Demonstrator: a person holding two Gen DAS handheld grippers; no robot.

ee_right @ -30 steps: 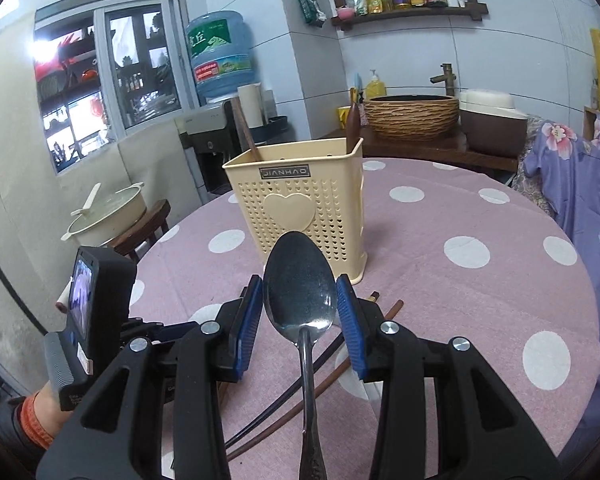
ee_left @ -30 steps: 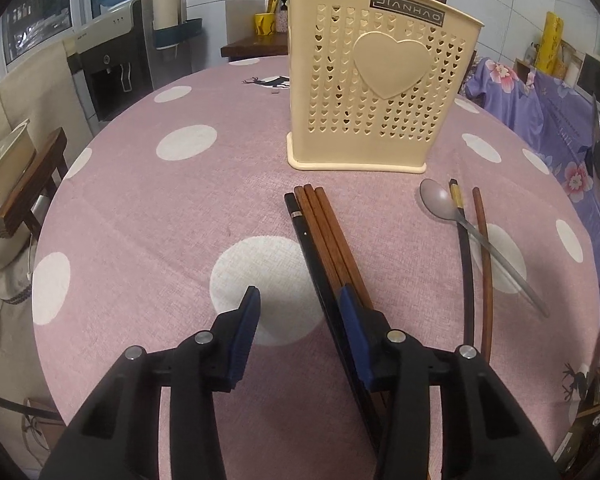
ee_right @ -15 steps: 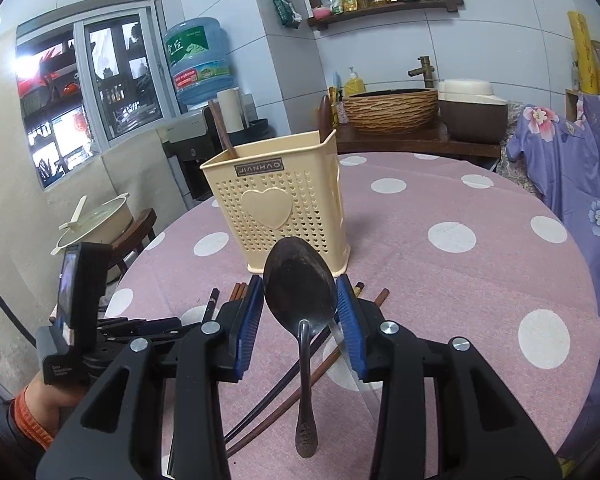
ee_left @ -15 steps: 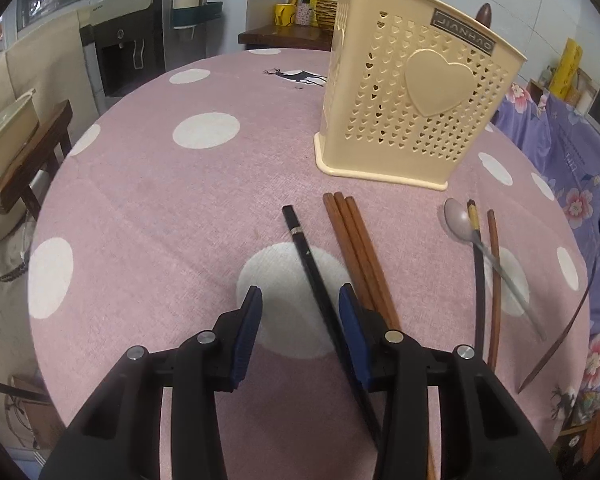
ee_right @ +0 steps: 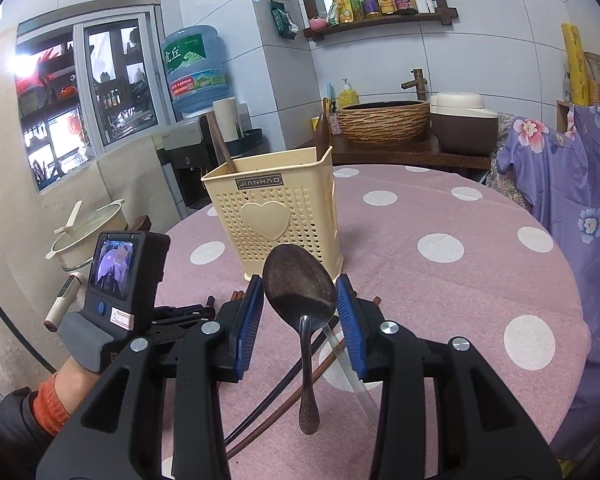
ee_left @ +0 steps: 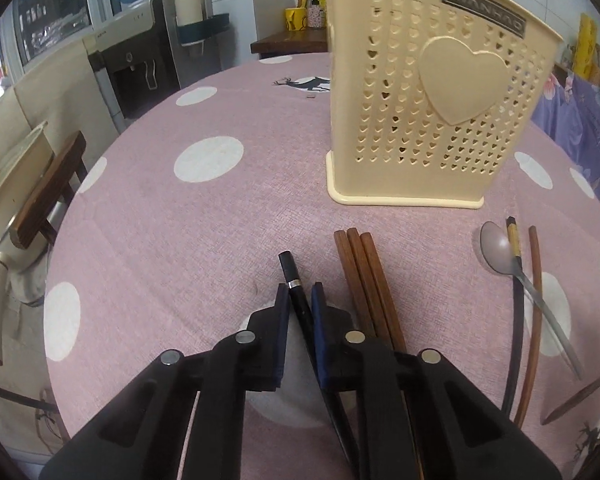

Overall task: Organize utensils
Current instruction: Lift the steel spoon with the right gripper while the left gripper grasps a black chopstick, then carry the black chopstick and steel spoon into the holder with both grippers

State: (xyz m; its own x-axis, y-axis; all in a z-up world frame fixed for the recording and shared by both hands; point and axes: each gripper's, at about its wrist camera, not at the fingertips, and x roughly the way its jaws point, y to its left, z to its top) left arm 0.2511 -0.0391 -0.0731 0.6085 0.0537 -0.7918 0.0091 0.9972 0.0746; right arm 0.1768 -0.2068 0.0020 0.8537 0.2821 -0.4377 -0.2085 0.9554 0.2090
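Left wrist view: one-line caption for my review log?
Left tool closes around a black chopstick lying on the polka-dot tablecloth, near the cream utensil holder.

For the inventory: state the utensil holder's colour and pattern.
Cream holder, heart-shaped holes, one big raised heart; clearest in left wrist view.

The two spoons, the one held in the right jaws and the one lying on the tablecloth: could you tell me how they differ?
The held spoon is lifted off the table, clamped by its bowl in the right gripper, handle hanging down; the lying spoon rests flat on the tablecloth among chopsticks. The held spoon's bowl looks dark and tarnished; the lying spoon's bowl looks pale and matte. Both are metal.
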